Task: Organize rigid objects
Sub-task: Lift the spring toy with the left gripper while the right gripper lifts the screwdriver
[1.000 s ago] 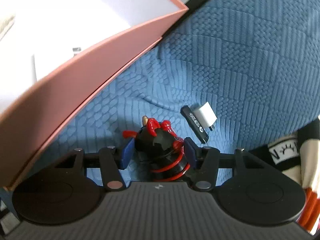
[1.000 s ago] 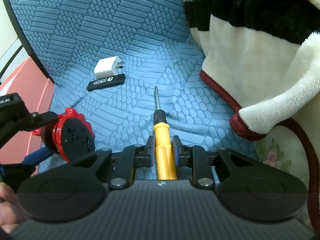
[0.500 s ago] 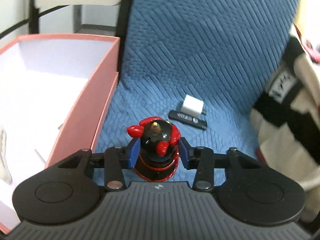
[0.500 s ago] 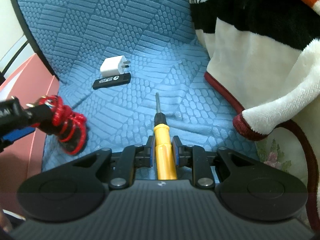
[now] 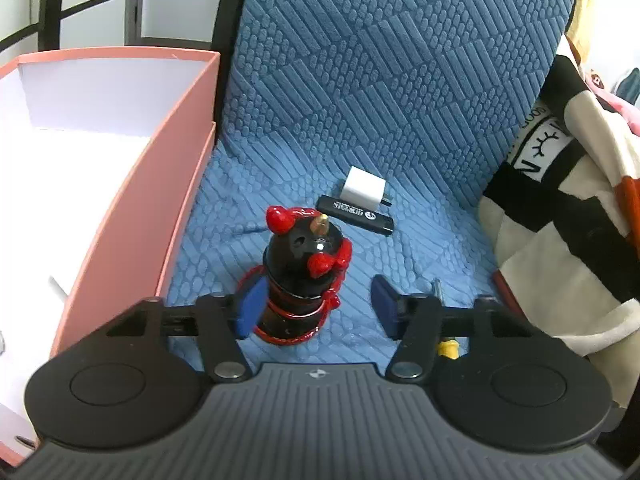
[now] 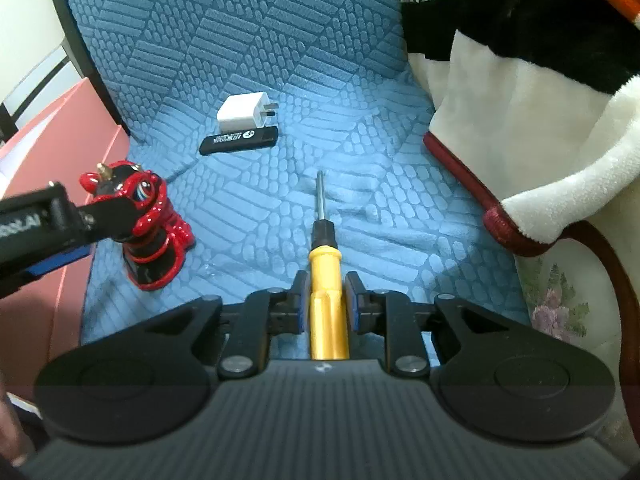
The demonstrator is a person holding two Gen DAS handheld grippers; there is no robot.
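Note:
A black and red figurine [image 5: 302,276] stands upright on the blue textured cushion [image 5: 360,80], also seen in the right wrist view [image 6: 150,232]. My left gripper [image 5: 316,306] is open; its left pad sits by the figurine, the right pad is apart from it. My right gripper [image 6: 325,304] is shut on the yellow handle of a screwdriver [image 6: 326,280], whose shaft points away over the cushion. A white charger plug [image 5: 364,190] and a black USB stick [image 5: 355,214] lie together further back, also in the right wrist view: the plug [image 6: 242,112], the stick [image 6: 239,141].
A pink box [image 5: 176,184] with a white inside stands at the left, against the cushion edge. A striped black, cream and orange blanket [image 5: 568,208] is piled at the right, also in the right wrist view [image 6: 520,80]. A chair frame shows behind the box.
My left gripper turned the figurine upright, set it on the cushion and opened its jaws. My right gripper stayed shut on the screwdriver and barely moved.

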